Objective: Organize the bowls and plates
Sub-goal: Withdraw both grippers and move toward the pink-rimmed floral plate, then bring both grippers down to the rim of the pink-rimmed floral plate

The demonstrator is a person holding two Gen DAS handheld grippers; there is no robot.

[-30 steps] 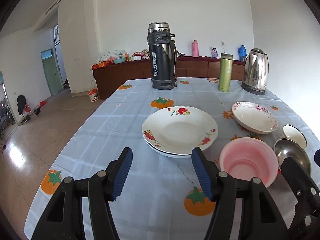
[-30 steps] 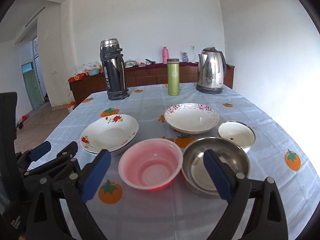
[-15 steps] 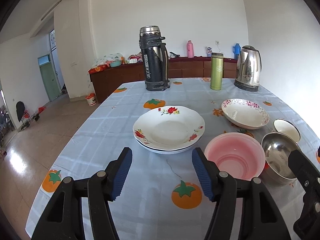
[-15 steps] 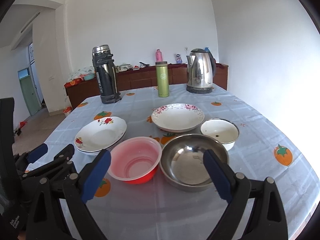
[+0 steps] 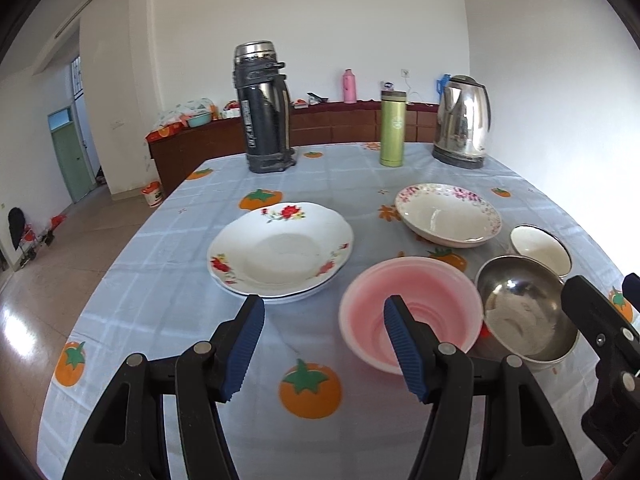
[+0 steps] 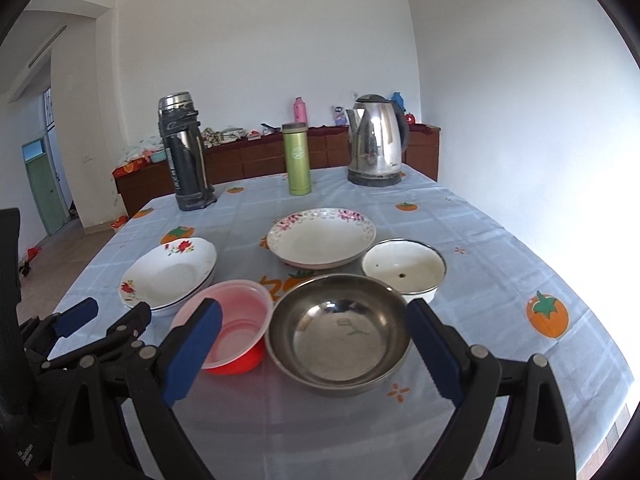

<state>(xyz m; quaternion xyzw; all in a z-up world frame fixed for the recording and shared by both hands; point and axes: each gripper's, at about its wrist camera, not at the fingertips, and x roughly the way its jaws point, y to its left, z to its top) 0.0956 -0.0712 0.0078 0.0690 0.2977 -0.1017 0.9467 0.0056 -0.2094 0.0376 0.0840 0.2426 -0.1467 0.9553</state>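
Observation:
Two stacked white plates with red flowers (image 5: pixel 280 254) (image 6: pixel 170 274) lie left of centre on the table. Behind them to the right lies a pink-flowered plate (image 5: pixel 448 214) (image 6: pixel 320 238). A pink bowl (image 5: pixel 412 312) (image 6: pixel 236 320), a steel bowl (image 5: pixel 524 312) (image 6: pixel 340 328) and a white enamel bowl (image 5: pixel 540 246) (image 6: pixel 404 266) sit close together. My left gripper (image 5: pixel 324 308) is open and empty, short of the stacked plates and the pink bowl. My right gripper (image 6: pixel 314 308) is open and empty, with the steel bowl just ahead of its fingers.
A black thermos (image 5: pixel 264 108), a green flask (image 5: pixel 393 128) and a steel kettle (image 5: pixel 462 122) stand at the far side of the table. The pumpkin-print tablecloth (image 5: pixel 168 280) drops off at the left edge. A wooden sideboard (image 6: pixel 256 160) lines the back wall.
Both grippers have moved to the right along the table's near side, so the dishes have slid left in both views. The jaws have kept the same width. No dish has moved.

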